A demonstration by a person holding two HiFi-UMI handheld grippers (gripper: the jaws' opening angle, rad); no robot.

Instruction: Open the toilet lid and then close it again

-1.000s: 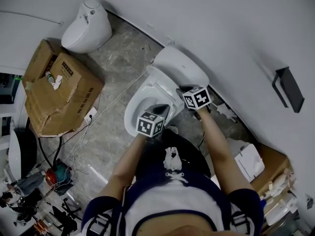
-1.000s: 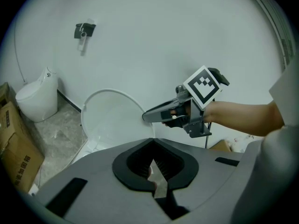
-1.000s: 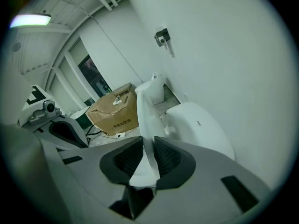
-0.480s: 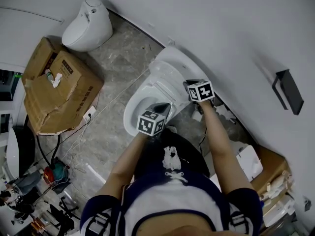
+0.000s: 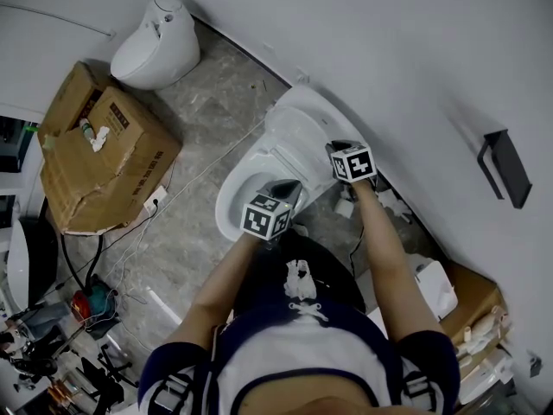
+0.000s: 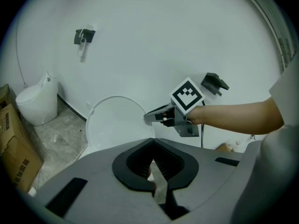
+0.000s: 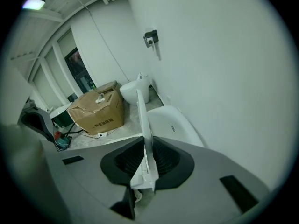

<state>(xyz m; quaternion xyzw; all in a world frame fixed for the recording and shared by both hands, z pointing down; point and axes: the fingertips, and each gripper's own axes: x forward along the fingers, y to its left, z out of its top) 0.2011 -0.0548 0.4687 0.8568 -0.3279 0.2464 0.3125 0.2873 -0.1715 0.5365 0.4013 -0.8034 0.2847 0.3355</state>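
Note:
The white toilet's lid [image 5: 304,132] stands raised and leans back toward the wall, above the open seat and bowl [image 5: 246,188]. My right gripper [image 5: 333,150] holds the lid's right edge. In the right gripper view that edge [image 7: 141,111] runs as a thin white strip between the jaws of the right gripper [image 7: 145,141], which have just been closing on it. From the left gripper view the lid [image 6: 117,125] faces me with the right gripper [image 6: 148,117] on its rim. My left gripper [image 5: 285,189] hovers over the bowl's near side, and in its own view the left gripper [image 6: 153,143] is shut and empty.
Torn cardboard boxes [image 5: 108,158] stand on the floor to the left, with a second white fixture [image 5: 155,37] against the wall beyond them. Cables and tools [image 5: 82,305] lie at lower left. A black holder [image 5: 505,167] hangs on the wall. More boxes [image 5: 445,288] sit at right.
The lid has swung further up and back toward the wall, and the right gripper went with it. The left gripper has stayed where it was.

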